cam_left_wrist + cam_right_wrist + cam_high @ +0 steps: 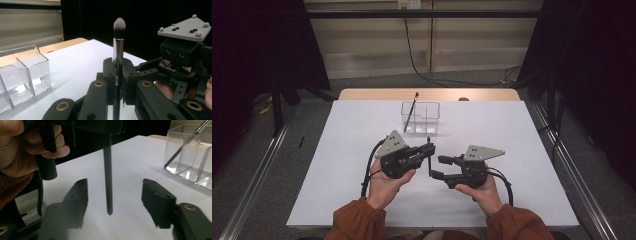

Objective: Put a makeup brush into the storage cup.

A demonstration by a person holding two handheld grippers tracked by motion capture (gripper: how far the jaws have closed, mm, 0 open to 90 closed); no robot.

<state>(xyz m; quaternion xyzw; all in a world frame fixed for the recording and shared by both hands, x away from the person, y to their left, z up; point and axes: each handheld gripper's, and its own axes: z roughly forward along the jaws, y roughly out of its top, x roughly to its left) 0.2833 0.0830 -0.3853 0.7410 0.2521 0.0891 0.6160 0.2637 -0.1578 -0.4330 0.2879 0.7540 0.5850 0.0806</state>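
From the high view, the white counter [362, 150] carries a clear divided box [420, 118] near its far middle, with a thin dark stick [411, 112] leaning in the box's left compartment. Nearer the person, the left tool [430, 149] and the right tool [438, 167] face each other close together, each held in a hand with an orange sleeve behind it. A makeup brush [429, 157] stands roughly upright between them, clamped near its upper part by the left tool, its lower end hanging down beside the right tool's spread jaws. In the left gripper view, the left tool [117, 75] is closed on the makeup brush [118, 47]: the silver collar sits just above the jaws, the pale bristle tip points up, and the dark handle runs down below them. The clear box [22, 75] stands to the left on the counter, and the right tool's body shows at the right. In the right gripper view, the right tool [113, 205] is open, its jaws wide apart, and the brush handle [108, 177] hangs between them, touching neither, its rounded end just above the counter [130, 160]. The box [192, 152] with the leaning stick [185, 145] stands at the upper right.
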